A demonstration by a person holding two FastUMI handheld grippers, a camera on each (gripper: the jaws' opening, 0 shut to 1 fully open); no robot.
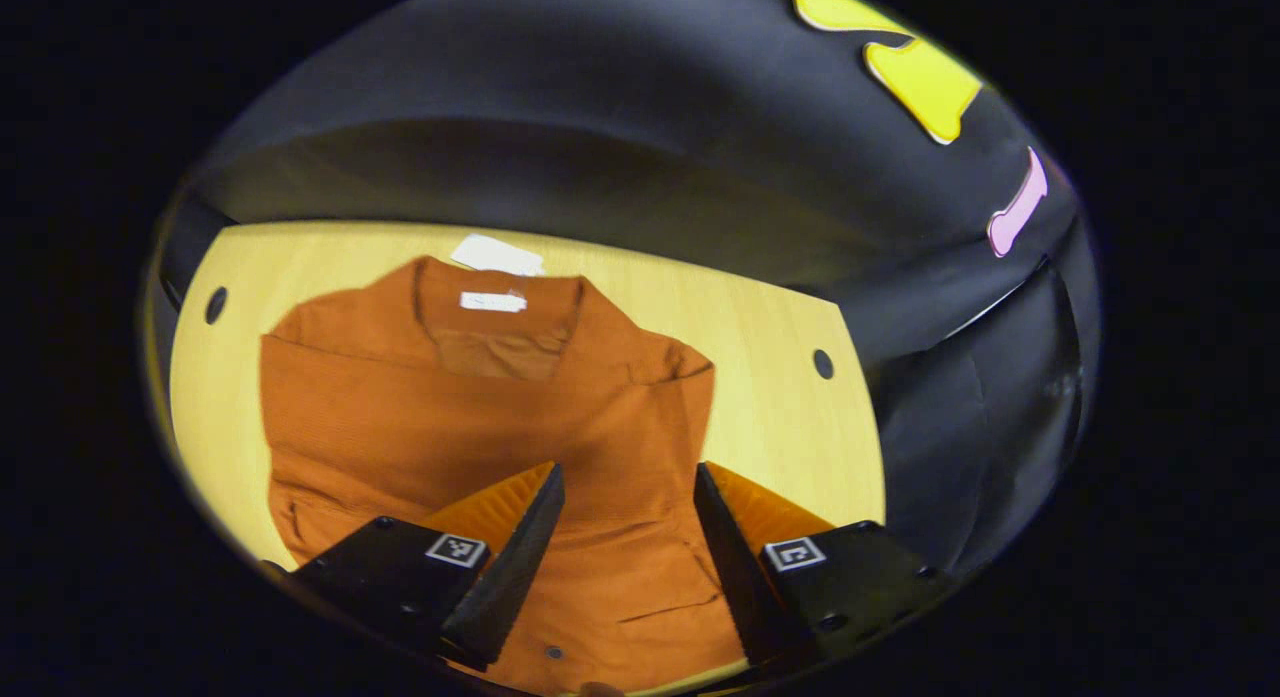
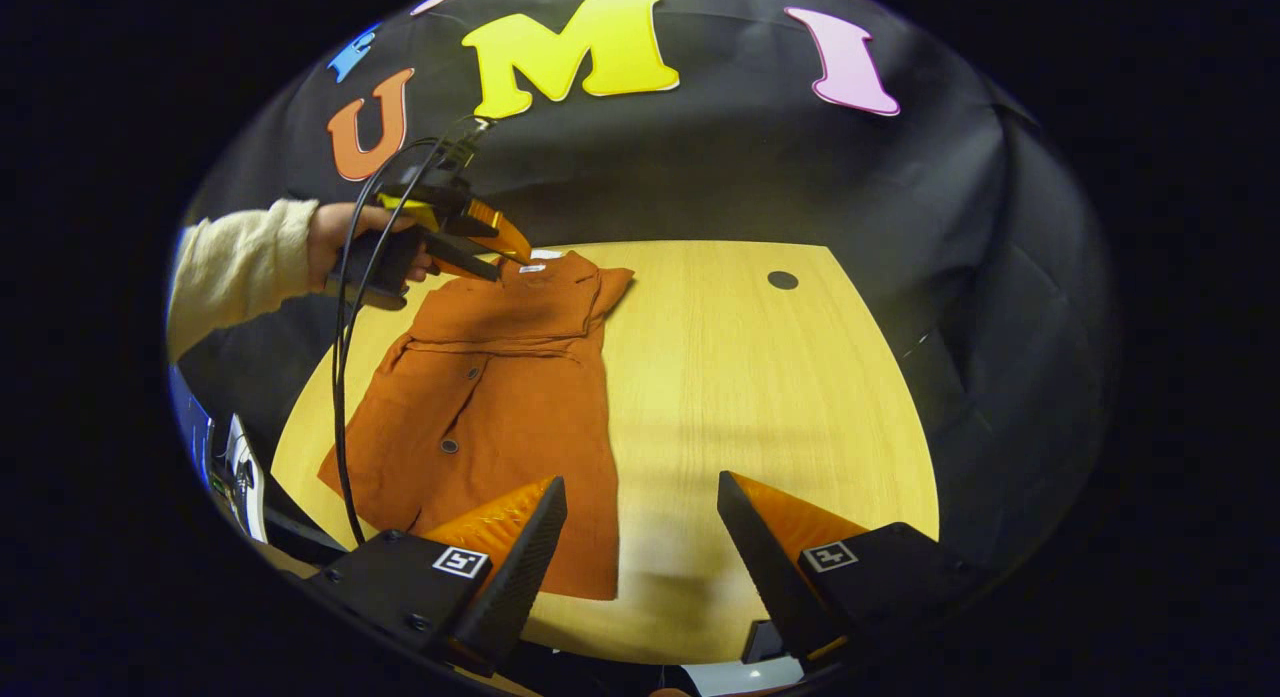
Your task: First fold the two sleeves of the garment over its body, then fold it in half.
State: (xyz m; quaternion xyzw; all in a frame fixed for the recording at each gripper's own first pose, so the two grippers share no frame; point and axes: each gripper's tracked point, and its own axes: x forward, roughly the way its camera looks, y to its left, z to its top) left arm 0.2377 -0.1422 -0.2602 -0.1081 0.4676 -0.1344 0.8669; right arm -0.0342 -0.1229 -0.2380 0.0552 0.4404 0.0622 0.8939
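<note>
1. Wooden worktop (image 2: 760, 377) carries the orange shirt (image 2: 500, 397), sleeves already folded in.
2. Both released: left hand-held gripper (image 1: 625, 487) over shirt, right hand-held gripper (image 2: 640, 497) beside its hem.
3. Pinch both collar corners evenly, then fold toward the hem.

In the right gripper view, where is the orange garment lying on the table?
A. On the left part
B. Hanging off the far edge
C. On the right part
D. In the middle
A: the orange garment covers the left part of the table; the right part is bare wood.

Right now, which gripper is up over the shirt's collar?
The left gripper, held by the sleeved hand, over the collar; the right gripper hangs open near the hem.
</note>
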